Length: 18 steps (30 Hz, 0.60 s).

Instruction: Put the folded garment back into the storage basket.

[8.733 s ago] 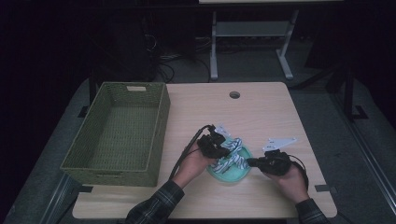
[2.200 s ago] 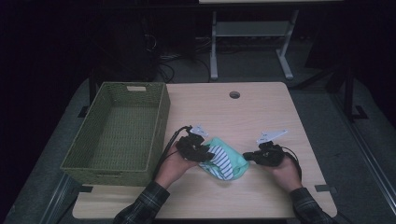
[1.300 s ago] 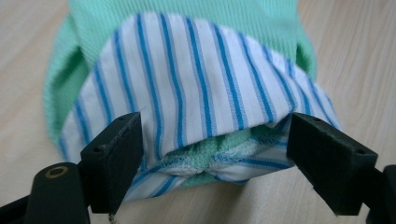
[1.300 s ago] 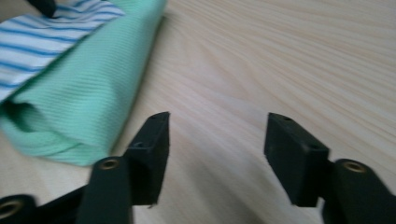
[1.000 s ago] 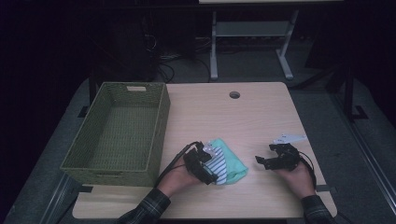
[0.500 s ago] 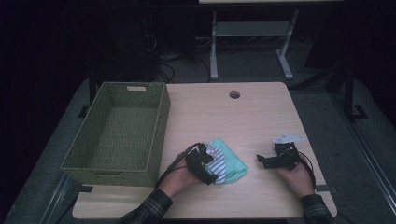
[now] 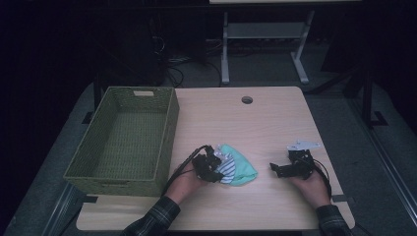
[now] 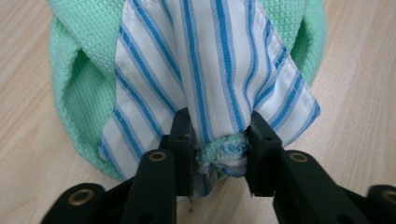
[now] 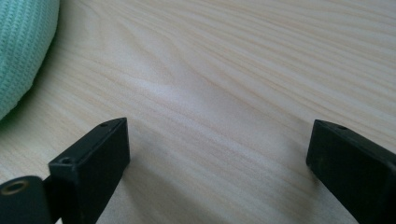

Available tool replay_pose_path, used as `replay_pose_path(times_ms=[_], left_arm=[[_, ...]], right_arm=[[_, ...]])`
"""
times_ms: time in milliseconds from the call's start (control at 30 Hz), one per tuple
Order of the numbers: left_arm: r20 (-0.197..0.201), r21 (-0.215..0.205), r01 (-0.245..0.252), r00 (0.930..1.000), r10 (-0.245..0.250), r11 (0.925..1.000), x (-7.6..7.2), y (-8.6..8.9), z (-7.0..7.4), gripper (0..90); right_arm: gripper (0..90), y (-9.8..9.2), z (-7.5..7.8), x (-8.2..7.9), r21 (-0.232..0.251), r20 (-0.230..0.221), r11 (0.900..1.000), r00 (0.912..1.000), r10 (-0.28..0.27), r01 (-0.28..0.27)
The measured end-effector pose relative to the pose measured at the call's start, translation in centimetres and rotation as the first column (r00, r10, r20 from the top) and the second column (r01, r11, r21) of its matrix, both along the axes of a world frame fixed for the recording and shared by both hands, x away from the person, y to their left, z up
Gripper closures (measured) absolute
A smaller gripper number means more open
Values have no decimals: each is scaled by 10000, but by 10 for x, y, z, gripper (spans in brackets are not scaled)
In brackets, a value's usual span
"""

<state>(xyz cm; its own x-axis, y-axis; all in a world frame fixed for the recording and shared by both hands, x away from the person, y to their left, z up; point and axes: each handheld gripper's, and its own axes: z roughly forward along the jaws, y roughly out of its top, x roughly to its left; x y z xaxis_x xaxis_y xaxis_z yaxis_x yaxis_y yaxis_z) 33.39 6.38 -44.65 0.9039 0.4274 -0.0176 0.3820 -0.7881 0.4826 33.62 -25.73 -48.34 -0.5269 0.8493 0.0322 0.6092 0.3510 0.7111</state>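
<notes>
Pale wooden counter (image 7: 275, 123) carries everything, and at its left edge stands the large green woven rectangular basket (image 7: 125, 140), with nothing in it. Between basket and right hand lies the folded bundle of mint-green waffle cloth and blue-and-white striped cloth (image 7: 235, 166), near the counter's front. A second ago the left gripper (image 7: 210, 166) stood wide beside that bundle; its jaws have just been closing, and in the left gripper view they now pinch a bunched fold of the striped and green fabric (image 8: 219, 151). The right gripper (image 7: 280, 169) has let go and drawn off to the right, jaws spread wide over bare wood, holding nothing. I judge the folding finished and the bundle ready to lift toward the basket.
</notes>
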Motion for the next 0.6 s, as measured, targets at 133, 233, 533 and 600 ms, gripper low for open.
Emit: replay_pose_path(times_ms=[133,233,533,600], left_arm=[[-55,-94,-23,10000,23,10000,1,1,0,704],[-413,-407,-157,9990,140,9990,5,5,0,705],[-638,-825,-417,9973,365,9957,8,13,12,705],[-685,-1005,-522,9966,454,9936,9,14,16,705]], right_arm=[[49,0,0,0,-18,-18,10000,10000,6,-6],[45,1,0,0,-14,-47,10000,10000,0,0],[40,1,0,0,12,-102,10000,9999,2,-2],[40,1,0,0,9,-108,10000,9999,3,-3]])
